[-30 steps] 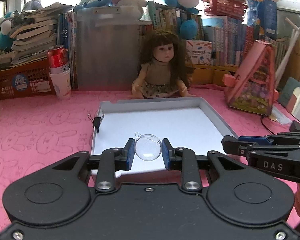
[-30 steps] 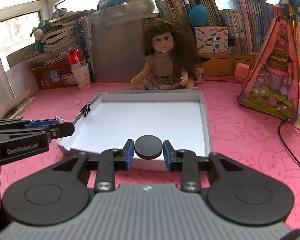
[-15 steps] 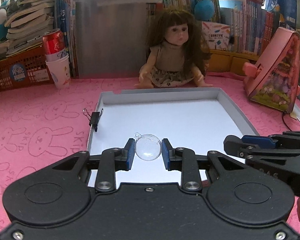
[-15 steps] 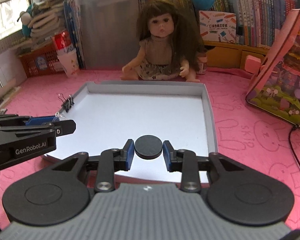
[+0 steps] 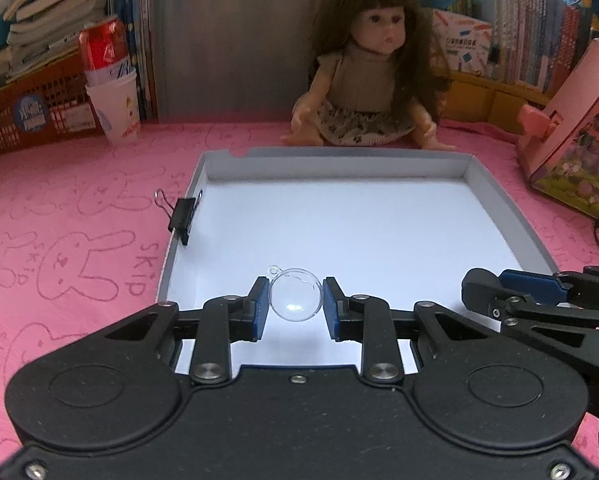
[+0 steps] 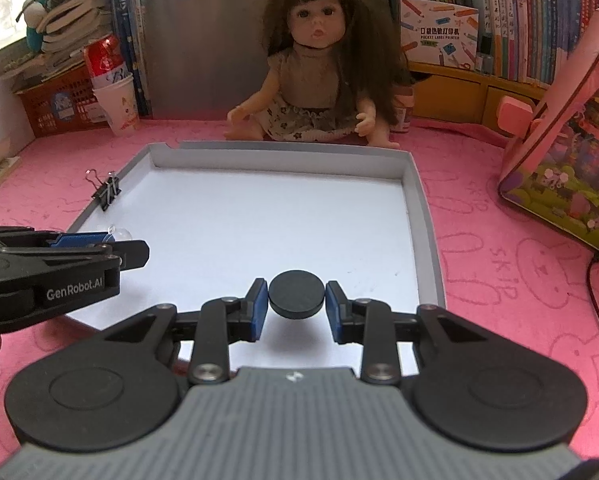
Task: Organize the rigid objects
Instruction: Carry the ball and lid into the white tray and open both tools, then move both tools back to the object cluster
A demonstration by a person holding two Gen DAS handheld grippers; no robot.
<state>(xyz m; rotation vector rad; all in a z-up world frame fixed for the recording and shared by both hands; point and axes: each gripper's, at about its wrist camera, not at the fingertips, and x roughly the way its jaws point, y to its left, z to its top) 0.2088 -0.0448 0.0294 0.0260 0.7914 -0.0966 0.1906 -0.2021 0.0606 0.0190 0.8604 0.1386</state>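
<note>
Left wrist: claw (image 5: 295, 304) around clear ball (image 5: 296, 300)

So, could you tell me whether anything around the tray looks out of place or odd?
One oddity: a black binder clip is clamped on the white tray's left wall. Otherwise tidy: the left tongs hold a clear ball, the right tongs a black disc.

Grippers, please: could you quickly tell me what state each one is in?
Left gripper: closed on the clear ball.
Right gripper: closed on the black disc.
</note>
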